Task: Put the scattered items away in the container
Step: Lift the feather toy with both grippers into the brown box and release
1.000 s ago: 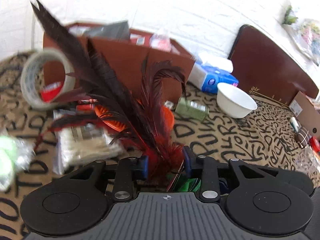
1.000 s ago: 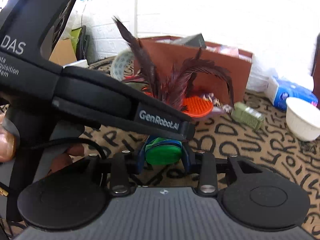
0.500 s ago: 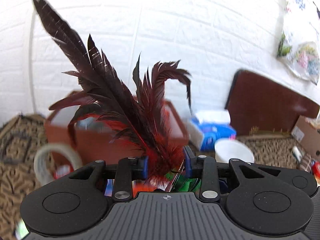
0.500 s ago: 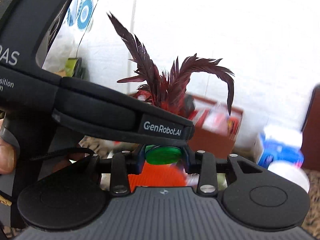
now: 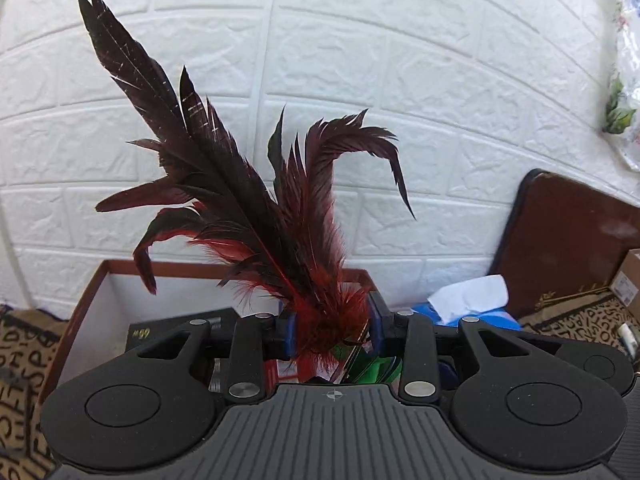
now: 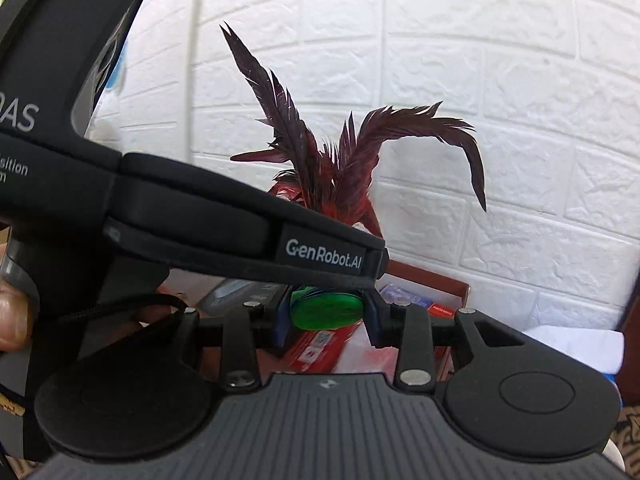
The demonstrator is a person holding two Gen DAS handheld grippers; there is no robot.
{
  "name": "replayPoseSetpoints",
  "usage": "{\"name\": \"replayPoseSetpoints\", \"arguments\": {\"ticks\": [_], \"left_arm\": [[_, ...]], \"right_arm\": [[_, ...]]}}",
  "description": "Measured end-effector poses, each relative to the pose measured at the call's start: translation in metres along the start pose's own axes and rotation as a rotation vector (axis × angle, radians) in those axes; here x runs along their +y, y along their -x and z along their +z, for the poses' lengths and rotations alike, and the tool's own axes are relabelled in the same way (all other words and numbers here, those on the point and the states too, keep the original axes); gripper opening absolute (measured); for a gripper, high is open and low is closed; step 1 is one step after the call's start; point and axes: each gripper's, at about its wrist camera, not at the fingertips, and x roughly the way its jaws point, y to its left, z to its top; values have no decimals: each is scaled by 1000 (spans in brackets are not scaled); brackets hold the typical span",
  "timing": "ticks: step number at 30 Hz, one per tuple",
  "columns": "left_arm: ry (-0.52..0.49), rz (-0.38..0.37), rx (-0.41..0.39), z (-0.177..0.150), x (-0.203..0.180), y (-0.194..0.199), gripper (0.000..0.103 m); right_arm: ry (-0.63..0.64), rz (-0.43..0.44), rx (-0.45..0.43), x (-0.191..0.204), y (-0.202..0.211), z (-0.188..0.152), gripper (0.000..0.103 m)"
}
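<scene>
Both claws carry one item together: a feathered shuttlecock (image 5: 304, 216) held above the open box (image 5: 86, 300), not yet released. My left gripper (image 5: 330, 330) is pressed in on the red fluff at the foot of the plumes; my right gripper (image 6: 326, 312) pinches the green disc base (image 6: 326, 310), its blue pads touching the disc on either side. In the right wrist view the left gripper's black body crosses from 9 o'clock toward centre, directly over the disc, with a thumb (image 6: 12, 320) at the left edge. Progress, as I judge it: mid-task, this item at the drop stage. The box already holds things: a black carton (image 5: 180, 330) at 8 o'clock of the feathers, and red packets (image 6: 420, 304) showing in the right view at 3 o'clock of the disc. What lies elsewhere on the patterned mat (image 5: 20, 344) is mostly out of sight from here, so I cannot count what is left; a blue tissue pack (image 5: 472, 308) sits outside the box at 4 o'clock, by a dark board (image 5: 568, 240) leaning on the white brick wall (image 5: 400, 60). The item: long dark maroon plumes, the tallest raking up to 11 o'clock, a shorter one curling over toward 2 o'clock, bright red down at the root. Light, floppy, likely to snag the box rim if dropped carelessly.
</scene>
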Motion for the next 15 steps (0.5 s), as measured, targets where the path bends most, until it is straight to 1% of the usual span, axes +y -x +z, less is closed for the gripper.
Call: {"name": "replayPoseSetpoints", "arguments": {"ticks": [3,4,6,7,8,9,10,11,12,13,15], "left_arm": [[6,-1,29,1,8,-18,34],[5,0,40,0,9,-23,36],[-5,9,62,-2,11,-33,42],[-10,19,70,-2,11,-36,49],[-15,31,85,-3,12,-39,58],[-15,38,102,-4,14,-41,62],[-12,37,112,-5,18,-41,62],[-5,36,116,-6,21,-41,62],[4,34,118,-7,23,-40,62],[4,34,115,-7,24,-38,62],[-27,55,98,-9,21,-32,63]], "right_arm": [[-14,5,23,-9,-18,-3,42],[-19,6,33,-11,-22,-4,42],[-30,7,54,-12,-28,-8,43],[-38,6,58,-14,-28,-10,44],[-48,1,57,-17,-27,-12,52],[-56,-2,53,-23,-24,-14,62],[-61,-5,50,-26,-21,-15,66],[-66,-7,47,-26,-16,-16,73],[-68,-7,45,-27,-12,-16,76],[-67,-6,41,-27,-7,-16,76],[-59,-13,32,-25,5,-17,76]]}}
